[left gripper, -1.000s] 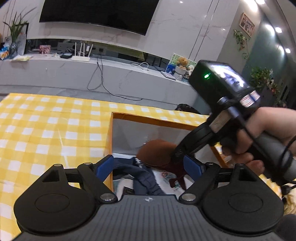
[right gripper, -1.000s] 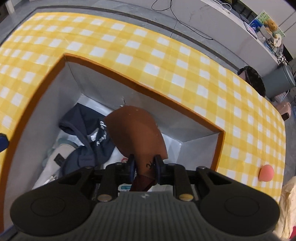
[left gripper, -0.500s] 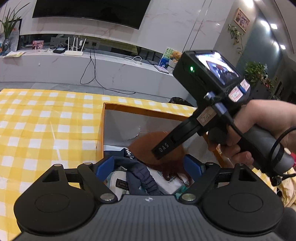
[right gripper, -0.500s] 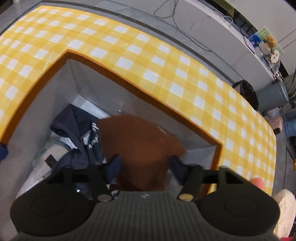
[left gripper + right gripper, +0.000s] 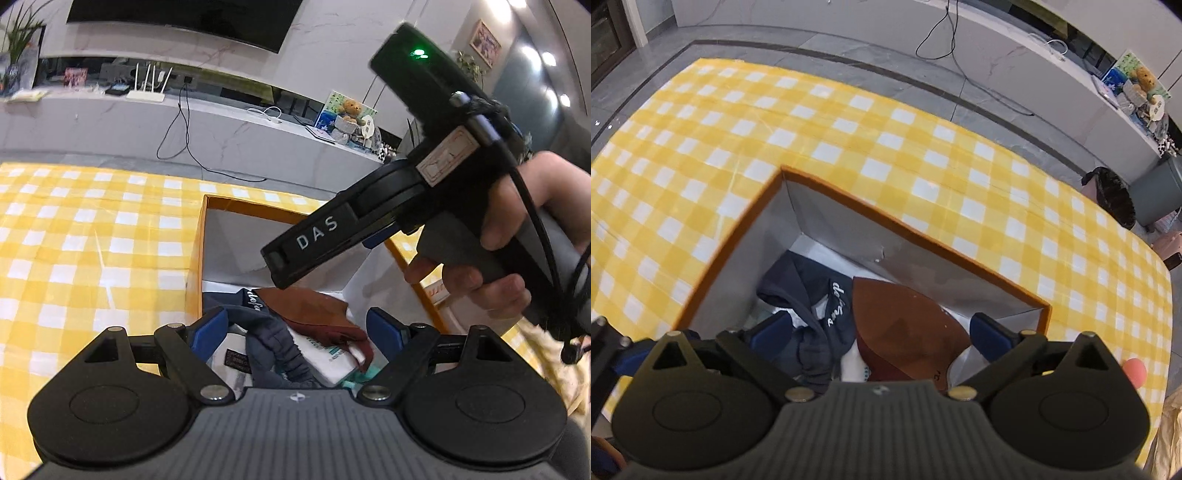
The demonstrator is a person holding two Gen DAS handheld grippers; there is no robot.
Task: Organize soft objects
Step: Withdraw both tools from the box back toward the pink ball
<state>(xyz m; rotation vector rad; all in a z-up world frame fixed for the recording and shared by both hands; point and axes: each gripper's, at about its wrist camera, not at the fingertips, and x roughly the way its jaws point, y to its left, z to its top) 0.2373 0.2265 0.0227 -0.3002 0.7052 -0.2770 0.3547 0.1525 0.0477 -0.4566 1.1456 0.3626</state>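
Lying below jaws: brown cloth sat in the box — under the right gripper
Jaws: just opened wide, pinching nothing — left gripper also spread

Black ribbed claw w/ blue pads, silver screws; other claw same, "DAS" lettering, green LED.

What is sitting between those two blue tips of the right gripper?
In the right wrist view, the right gripper is open above the box; between its tips lie a brown cloth and a dark navy garment, neither pinched.
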